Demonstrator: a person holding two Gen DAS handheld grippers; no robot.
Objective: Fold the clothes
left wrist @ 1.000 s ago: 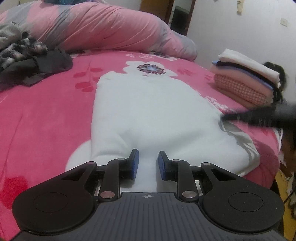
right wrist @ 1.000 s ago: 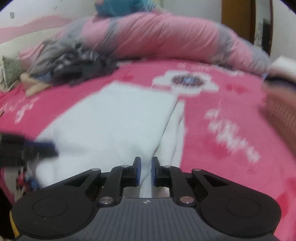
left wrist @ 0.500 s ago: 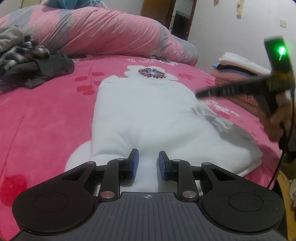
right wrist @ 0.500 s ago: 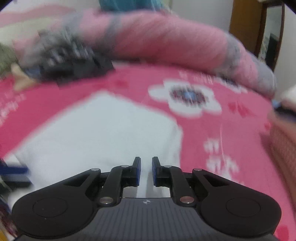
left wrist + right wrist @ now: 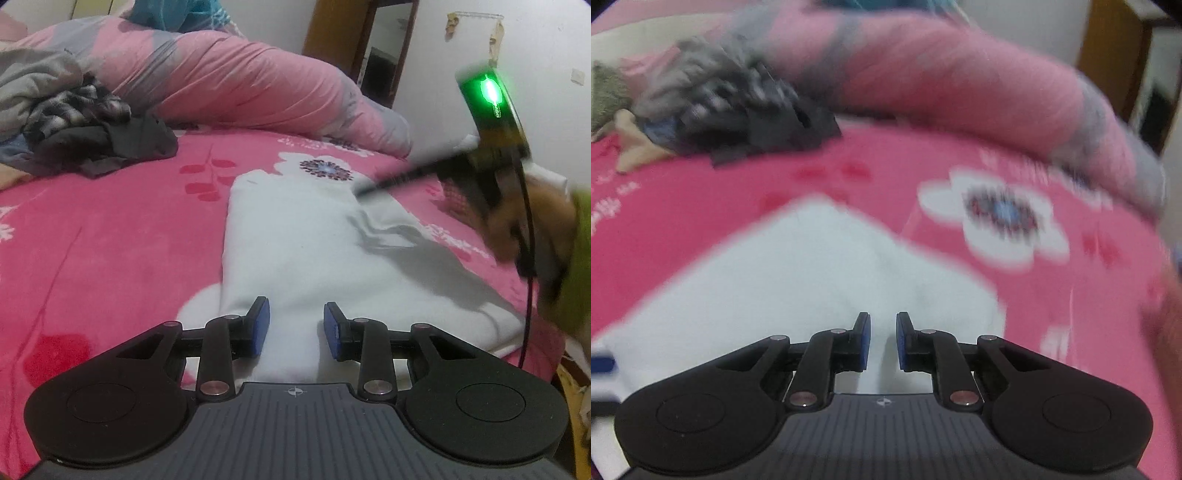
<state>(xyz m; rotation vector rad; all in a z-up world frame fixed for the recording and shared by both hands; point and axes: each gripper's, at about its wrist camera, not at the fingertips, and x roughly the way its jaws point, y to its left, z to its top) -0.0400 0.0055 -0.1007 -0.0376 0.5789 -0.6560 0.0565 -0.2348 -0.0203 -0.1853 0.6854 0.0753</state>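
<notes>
On the pink flowered bed cover (image 5: pixel 110 236) lies the folded white soft garment (image 5: pixel 303 236), long and flat, right in front of both my tongs. My left tongs (image 5: pixel 294 328) sit low over its near end, and their blue pads are moving apart, with white cloth showing in the gap but not pinched. Only this view shows my right tongs (image 5: pixel 360 189) from the side, a blurry dark stick over the far part of the garment, with a green light on top and my hand (image 5: pixel 532 221) behind. The right view is smeared. There my right tongs stand narrow with a small gap, over the white cloth, squeezing nothing. Both views show the dark pile of clothes (image 5: pixel 738 118) and the big pink rolled quilt (image 5: pixel 240 81).
</notes>
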